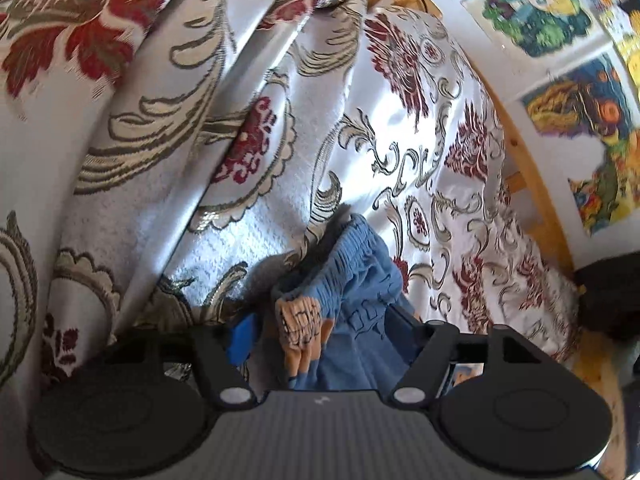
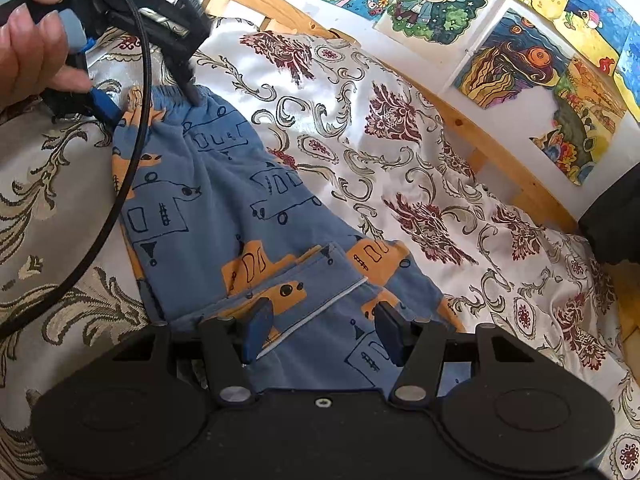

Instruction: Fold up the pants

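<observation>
Blue pants (image 2: 224,200) half-folded on bedspread (image 2: 400,168); left gripper (image 2: 156,100) wide at waistband, right gripper (image 2: 320,332) wide over hems: align edges, smooth flat.

A wooden-framed bed (image 2: 516,168) is covered with a shiny white bedspread patterned in dark red flowers and beige scrolls (image 2: 360,128); small blue pants with orange vehicle prints (image 2: 224,200) lie directly on it.

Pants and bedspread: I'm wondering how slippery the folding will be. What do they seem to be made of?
The pants look like soft matte cotton knit, seemingly jersey: gathered elastic waistband, limp folds, printed vehicles. The bedspread looks like woven jacquard with a satin sheen: bright highlights and raised floral patterns, so probably slicker.
</observation>
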